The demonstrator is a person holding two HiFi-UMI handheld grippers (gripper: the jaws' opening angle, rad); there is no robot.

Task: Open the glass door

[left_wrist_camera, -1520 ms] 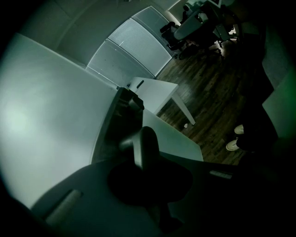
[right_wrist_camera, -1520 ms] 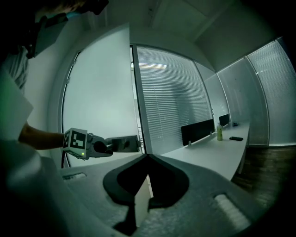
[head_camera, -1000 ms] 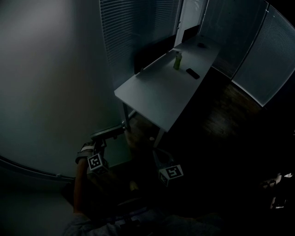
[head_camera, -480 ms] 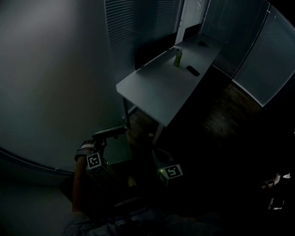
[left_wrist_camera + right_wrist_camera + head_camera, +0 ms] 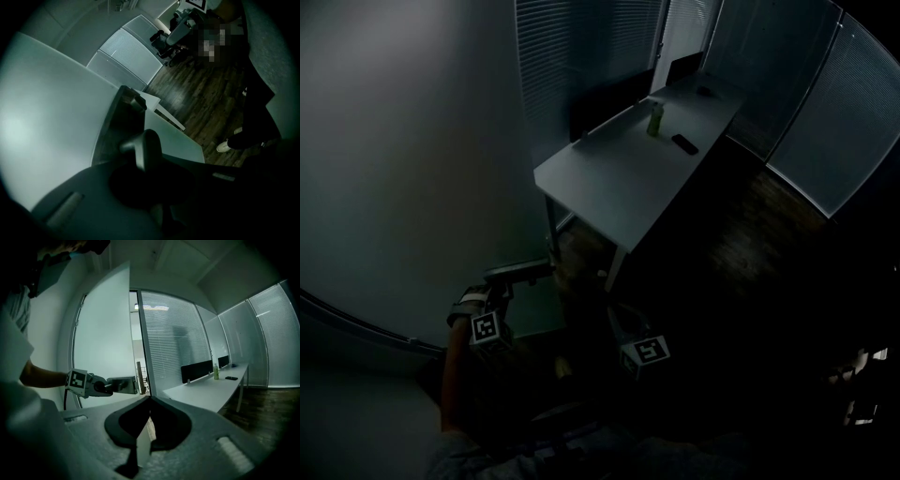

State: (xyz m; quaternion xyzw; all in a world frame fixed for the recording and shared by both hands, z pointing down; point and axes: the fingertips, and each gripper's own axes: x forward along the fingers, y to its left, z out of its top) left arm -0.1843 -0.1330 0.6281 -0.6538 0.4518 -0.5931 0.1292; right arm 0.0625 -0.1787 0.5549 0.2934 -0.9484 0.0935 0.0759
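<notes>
Handle (image 5: 146, 149), a rounded grey lever on the smooth frosted door (image 5: 103, 329), sits clenched in left gripper (image 5: 107, 386). Right gripper (image 5: 150, 400) closed, holding nothing.

The left grey two-jaw gripper (image 5: 107, 386) reaches forward on the left, tilted downward, with its jaws clamped on a dark lever door handle (image 5: 145, 147). The bare left forearm (image 5: 450, 375) stretches out behind it. The right grey two-jaw gripper (image 5: 150, 398) hangs nearer, almost level, its jaws together and empty.
</notes>
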